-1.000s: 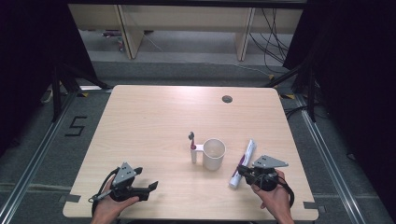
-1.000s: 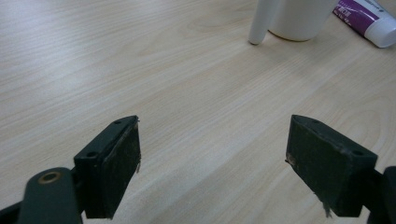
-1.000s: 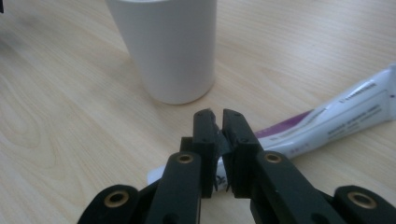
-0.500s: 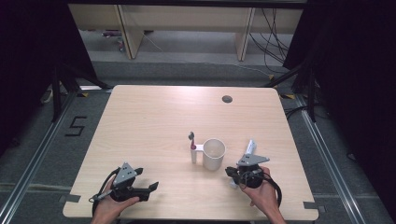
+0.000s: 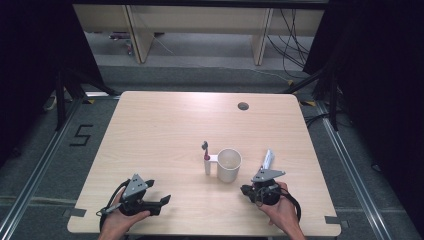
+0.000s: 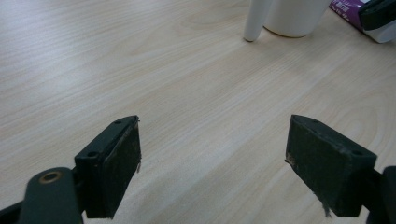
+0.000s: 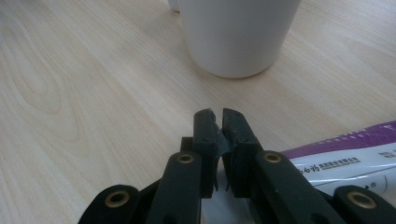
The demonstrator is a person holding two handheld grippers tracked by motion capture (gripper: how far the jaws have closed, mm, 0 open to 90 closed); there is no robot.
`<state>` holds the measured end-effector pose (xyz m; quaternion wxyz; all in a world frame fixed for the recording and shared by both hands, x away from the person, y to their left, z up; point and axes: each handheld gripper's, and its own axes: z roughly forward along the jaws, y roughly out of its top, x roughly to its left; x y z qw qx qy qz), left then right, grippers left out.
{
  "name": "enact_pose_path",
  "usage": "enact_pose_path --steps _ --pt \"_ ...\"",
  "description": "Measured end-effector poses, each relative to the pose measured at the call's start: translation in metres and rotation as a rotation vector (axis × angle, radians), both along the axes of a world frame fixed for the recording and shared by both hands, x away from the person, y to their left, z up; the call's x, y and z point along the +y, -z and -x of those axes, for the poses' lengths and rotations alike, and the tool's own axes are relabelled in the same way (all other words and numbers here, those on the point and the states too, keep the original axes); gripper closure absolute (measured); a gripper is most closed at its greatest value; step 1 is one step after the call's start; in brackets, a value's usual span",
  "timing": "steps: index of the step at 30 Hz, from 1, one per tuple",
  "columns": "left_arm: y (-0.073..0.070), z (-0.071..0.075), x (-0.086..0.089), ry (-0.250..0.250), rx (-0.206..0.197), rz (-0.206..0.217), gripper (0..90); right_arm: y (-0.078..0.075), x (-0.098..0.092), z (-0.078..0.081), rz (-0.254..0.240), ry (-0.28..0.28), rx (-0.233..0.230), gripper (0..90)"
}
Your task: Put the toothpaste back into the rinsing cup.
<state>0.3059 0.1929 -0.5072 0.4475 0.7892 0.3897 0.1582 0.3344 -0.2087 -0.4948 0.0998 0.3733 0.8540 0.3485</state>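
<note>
I see the left gripper [image 5: 162, 201] low left of the high view, jaws spread wide over bare table [image 5: 165, 130]. Right gripper [image 5: 245, 190] low right, jaws pressed together on nothing, just beside the tube [image 5: 268, 159]. White cup [image 5: 229, 164] sits centre frame, toothbrush [image 5: 206, 157] upright at its left, touching its holder.

A floor marking "5" [image 5: 81, 135] lies left of the wooden table [image 5: 165, 125].
</note>
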Motion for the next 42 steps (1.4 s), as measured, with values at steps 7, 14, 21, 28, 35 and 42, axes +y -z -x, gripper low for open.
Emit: enact_pose_path --steps 7,14,21,28,35,42 --pt "0.001 0.001 -0.002 0.002 0.002 -0.003 17.8 0.000 -0.010 0.011 0.028 -0.005 0.000 84.6" --pt "0.000 0.001 -0.001 0.004 -0.004 -0.004 17.9 -0.001 -0.024 0.016 0.036 -0.006 -0.015 85.2" --pt "0.000 0.001 -0.002 0.006 -0.005 -0.005 17.9 -0.002 -0.041 0.025 0.075 0.033 -0.002 85.3" --pt "0.001 0.000 -0.003 0.000 -0.005 0.002 17.9 -0.005 -0.066 0.032 0.089 0.097 0.021 85.2" --pt "0.001 0.000 -0.003 0.007 -0.004 0.000 17.9 -0.009 -0.075 0.030 0.071 0.116 0.014 80.2" --pt "0.002 0.000 -0.002 0.001 0.001 -0.001 17.9 -0.034 -0.078 0.015 0.124 0.213 -0.061 61.1"
